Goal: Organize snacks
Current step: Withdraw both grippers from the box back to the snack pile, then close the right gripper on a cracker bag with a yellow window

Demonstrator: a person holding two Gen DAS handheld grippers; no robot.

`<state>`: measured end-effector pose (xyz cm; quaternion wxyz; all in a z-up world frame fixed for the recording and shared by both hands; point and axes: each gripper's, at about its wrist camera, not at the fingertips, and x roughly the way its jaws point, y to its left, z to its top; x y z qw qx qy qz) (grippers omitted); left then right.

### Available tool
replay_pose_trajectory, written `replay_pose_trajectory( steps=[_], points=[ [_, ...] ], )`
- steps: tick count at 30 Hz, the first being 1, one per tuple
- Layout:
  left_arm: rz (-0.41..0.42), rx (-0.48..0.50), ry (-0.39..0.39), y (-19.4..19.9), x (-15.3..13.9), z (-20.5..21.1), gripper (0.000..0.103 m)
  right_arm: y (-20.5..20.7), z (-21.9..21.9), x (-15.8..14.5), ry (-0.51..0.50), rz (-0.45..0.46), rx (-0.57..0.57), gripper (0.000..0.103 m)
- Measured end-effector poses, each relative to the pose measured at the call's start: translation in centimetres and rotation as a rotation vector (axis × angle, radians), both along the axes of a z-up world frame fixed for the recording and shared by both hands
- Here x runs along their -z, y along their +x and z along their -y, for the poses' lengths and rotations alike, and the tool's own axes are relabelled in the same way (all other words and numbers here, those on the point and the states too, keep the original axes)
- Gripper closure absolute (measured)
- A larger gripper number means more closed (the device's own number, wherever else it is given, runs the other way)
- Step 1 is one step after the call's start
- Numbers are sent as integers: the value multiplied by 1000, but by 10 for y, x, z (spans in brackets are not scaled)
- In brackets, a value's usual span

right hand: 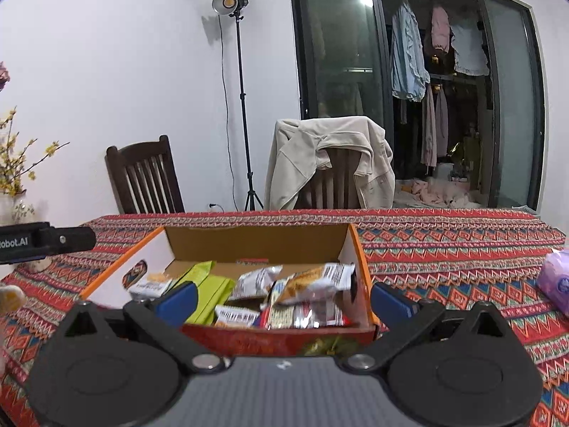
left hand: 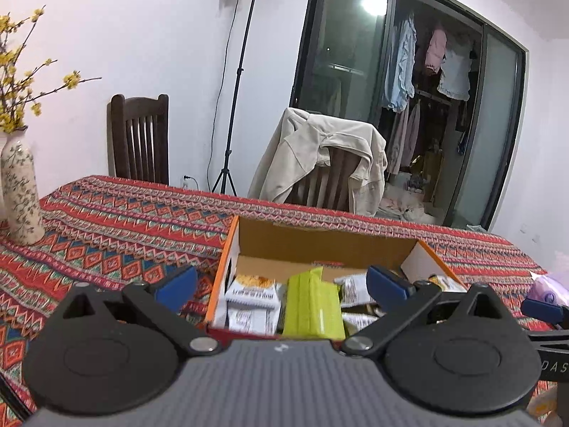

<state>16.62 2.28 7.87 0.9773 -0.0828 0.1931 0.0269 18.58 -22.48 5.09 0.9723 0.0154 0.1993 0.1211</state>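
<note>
**Over the open snack box, both tools empty**

Low in the middle of both wrist views sits the open cardboard box with orange edges [left hand: 227,249], resting on the red patterned cloth of the desk [left hand: 106,220] and already loaded with snacks. The left tool [left hand: 282,283] has its blue-padded jaws spread wide and holds nothing; between them, and just beyond, lie the lime-green flat packet [left hand: 311,302] and the white-and-orange wrapped snack bars [left hand: 252,293]. The right tool [right hand: 282,300] is likewise spread apart and empty, looking over the box's near red wall at a loose heap of silver and orange wrappers [right hand: 309,284], with the same green packet at lower left of centre.

The step in hand looks like tidying what is in the box, or going for another snack. To do it well, I would take one packet at a time, close on a flat face rather than a crinkled end, and lift clear of the box wall before moving sideways. A pale purple soft pack [right hand: 554,281] lies at the right edge of the frame, well apart from the box; whether it counts as a snack I cannot tell.
</note>
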Motion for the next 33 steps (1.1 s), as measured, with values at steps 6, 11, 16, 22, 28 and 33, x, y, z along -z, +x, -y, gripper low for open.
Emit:
replay_pose_trajectory(
  steps=[6, 11, 16, 22, 28, 33],
  points=[
    [-23, 4, -6, -23, 12, -6, 0, -25, -4, 7, -14, -15, -16, 0],
    [-48, 2, -9, -36, 24, -11, 0, -40, -6, 17, -28, -36, -27, 0],
    [-63, -7, -8, -48, 35, -17, 0, -53, -6, 28, -38, -60, -27, 0],
    [-77, -6, 23, -66, 49, -25, 0, -63, 1, 41, -42, -96, -18, 0],
    [-100, -30, 11, -73, 63, -38, 0, -68, 0, 53, -60, -138, -34, 0],
    [-124, -43, -11, -67, 75, -47, 0, -61, -6, 55, -79, -151, -32, 0]
  ],
)
